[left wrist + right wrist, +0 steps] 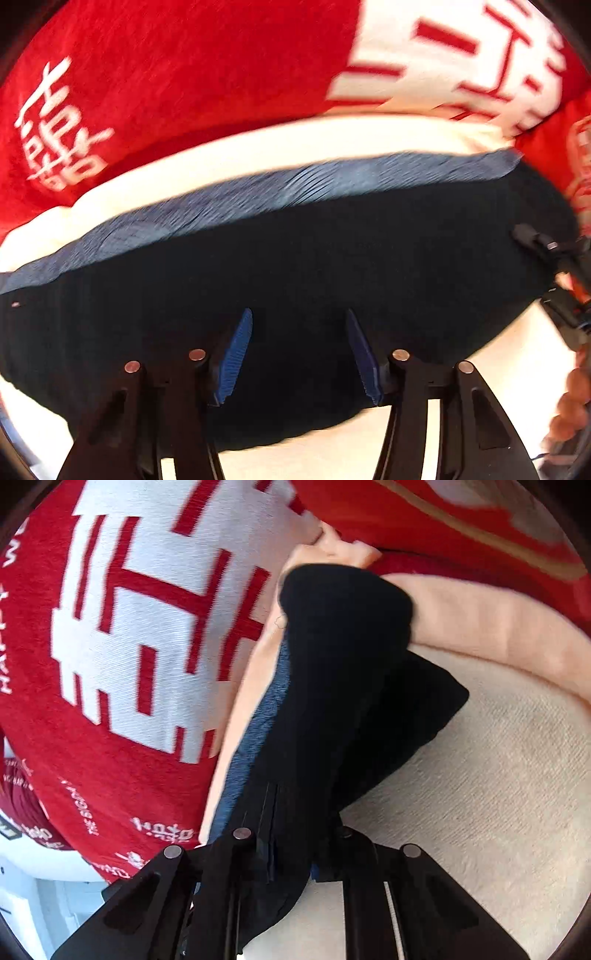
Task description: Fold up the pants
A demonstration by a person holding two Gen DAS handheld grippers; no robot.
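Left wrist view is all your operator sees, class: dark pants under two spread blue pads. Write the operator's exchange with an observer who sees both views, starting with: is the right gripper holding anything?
Observer: Yes. The right gripper is shut on the pants, dark cloth bunched between its fingers.
Operator: Does my left gripper hold them too?
Observer: No, its pads stand apart above the cloth.
Operator: What lies beyond the far end of the pants?
Observer: A peach blanket edge, then a red cushion.

Right gripper (291, 853): fingertips buried in dark pants (343, 686). Red blanket (184, 74): lettering blurred, cut off at the edges.
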